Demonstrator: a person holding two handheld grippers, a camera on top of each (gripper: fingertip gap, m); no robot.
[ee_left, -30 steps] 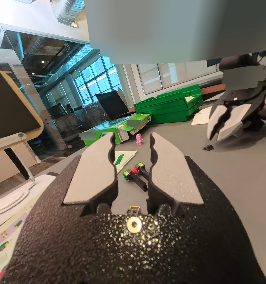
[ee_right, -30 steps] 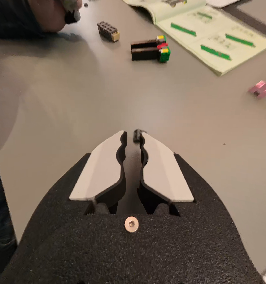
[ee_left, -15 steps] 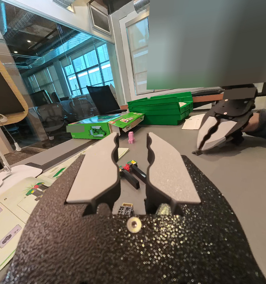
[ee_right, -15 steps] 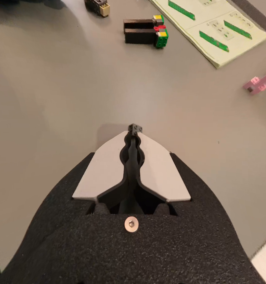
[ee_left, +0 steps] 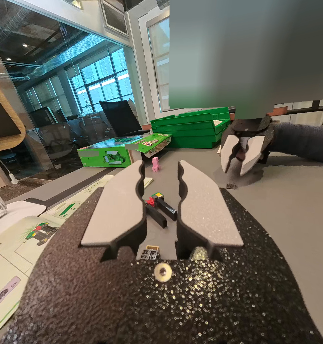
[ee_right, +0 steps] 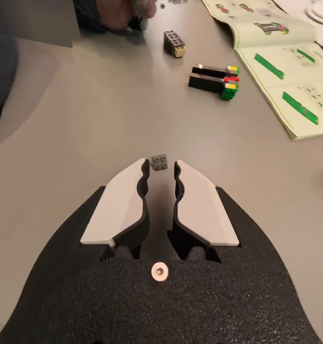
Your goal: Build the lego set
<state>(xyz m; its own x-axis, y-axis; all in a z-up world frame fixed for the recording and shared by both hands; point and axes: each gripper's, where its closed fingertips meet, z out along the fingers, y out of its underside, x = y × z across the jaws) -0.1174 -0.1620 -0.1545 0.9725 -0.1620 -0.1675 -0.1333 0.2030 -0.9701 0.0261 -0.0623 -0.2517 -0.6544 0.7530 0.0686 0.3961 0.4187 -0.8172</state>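
Two views. From the left wrist: the left tongs hover low over the counter, spread and empty, aimed at a black sub-assembly with green, yellow and red bricks at one end. A small grey-and-tan block lies by their base, a manual open to the left. Judging by this, the build is early, with most left to do.

From the right wrist: the right tongs tilt down, spread, holding nothing; a grey plate lies on the counter between their tips, not yet gripped or attached.
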